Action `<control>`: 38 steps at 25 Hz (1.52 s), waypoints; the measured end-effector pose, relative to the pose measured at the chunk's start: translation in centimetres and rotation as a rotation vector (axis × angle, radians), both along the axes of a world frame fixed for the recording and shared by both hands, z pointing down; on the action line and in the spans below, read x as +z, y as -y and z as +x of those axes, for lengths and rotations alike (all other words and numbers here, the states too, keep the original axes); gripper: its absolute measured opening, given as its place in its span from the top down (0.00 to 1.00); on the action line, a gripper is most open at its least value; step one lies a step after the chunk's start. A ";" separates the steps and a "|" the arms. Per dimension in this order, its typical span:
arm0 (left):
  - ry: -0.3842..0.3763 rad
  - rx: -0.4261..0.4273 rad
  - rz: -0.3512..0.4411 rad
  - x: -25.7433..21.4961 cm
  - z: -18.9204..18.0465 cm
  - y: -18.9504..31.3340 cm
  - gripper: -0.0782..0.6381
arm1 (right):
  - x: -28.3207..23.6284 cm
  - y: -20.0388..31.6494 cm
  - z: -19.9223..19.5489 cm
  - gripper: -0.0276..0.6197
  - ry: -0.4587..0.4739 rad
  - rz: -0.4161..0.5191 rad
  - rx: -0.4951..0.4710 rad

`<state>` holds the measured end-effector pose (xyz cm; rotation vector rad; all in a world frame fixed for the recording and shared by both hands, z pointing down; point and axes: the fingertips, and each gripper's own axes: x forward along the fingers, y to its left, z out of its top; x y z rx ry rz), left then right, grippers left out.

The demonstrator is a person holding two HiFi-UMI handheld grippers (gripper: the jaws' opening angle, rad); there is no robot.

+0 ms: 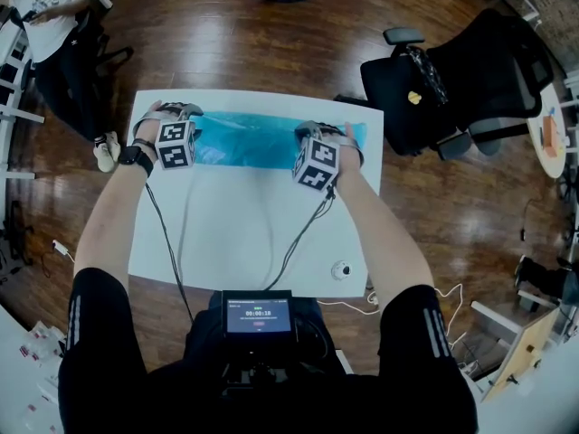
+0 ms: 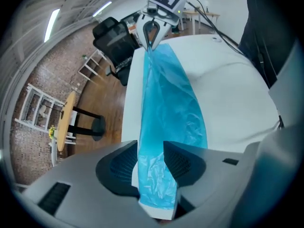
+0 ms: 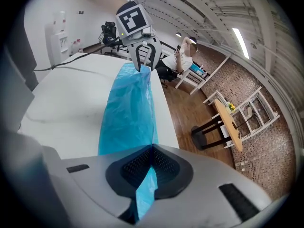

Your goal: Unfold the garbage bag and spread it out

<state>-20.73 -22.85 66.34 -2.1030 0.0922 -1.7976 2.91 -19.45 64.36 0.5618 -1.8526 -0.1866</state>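
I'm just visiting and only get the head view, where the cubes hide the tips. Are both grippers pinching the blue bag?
Observer: No. The right gripper has its jaws shut on the bag.
Operator: And the left one?
Observer: The left gripper has its jaws apart. The bag's end lies between them, but they don't look to be pressing it.
Operator: Does the right one hold the very edge?
Observer: No. A strip of bag runs back between its closed jaws toward the camera.

Garbage bag (image 1: 253, 139) ends (head view) under left tongs (image 1: 181, 127), right tongs (image 1: 324, 148)
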 end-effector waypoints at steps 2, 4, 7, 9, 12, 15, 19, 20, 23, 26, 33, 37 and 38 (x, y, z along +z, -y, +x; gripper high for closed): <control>0.032 0.003 -0.016 1.0 -0.8 0.3 0.66 | 0.0 -0.1 0.1 0.93 -0.002 0.001 0.000; 0.037 -0.008 -0.032 1.4 -1.1 0.6 0.66 | -0.1 -0.1 0.1 0.93 -0.005 0.007 -0.001; 0.033 -0.031 -0.067 1.8 -1.1 1.1 0.66 | -0.3 -0.3 0.0 0.93 -0.006 0.011 -0.008; 0.039 -0.033 -0.086 2.0 -1.2 1.2 0.66 | -0.2 -0.5 0.0 0.93 -0.007 0.010 -0.010; 0.045 -0.031 -0.106 1.9 -1.2 1.4 0.66 | -0.2 -0.6 -0.1 0.93 -0.005 0.014 -0.012; 0.058 -0.030 -0.164 2.1 -1.1 0.7 0.66 | -0.2 -0.6 0.0 0.93 -0.005 0.016 -0.008; 0.061 -0.007 -0.155 2.1 -1.0 0.0 0.84 | 0.0 -0.8 0.2 0.93 -0.007 0.013 -0.002; 0.054 -0.003 -0.137 2.0 -1.0 -0.1 0.88 | 0.0 -0.8 0.2 0.93 -0.005 0.013 -0.001; 0.036 0.009 -0.077 1.7 -0.9 -0.2 0.88 | -0.3 -0.8 0.4 0.93 0.003 0.017 0.011; 0.003 0.021 0.004 0.6 -0.4 -0.4 0.88 | -0.6 -0.9 0.8 0.93 -0.003 0.035 0.018; -0.029 0.021 0.173 -1.3 -0.4 -0.5 0.88 | -1.8 -1.4 1.1 0.93 0.013 0.067 0.030; -0.085 0.001 0.202 -3.1 0.5 -1.4 0.88 | -2.5 -1.8 1.2 0.93 0.031 0.078 0.047; -0.096 -0.008 0.204 -3.4 0.6 -1.7 0.88 | -2.7 -2.0 1.2 0.93 0.034 0.082 0.049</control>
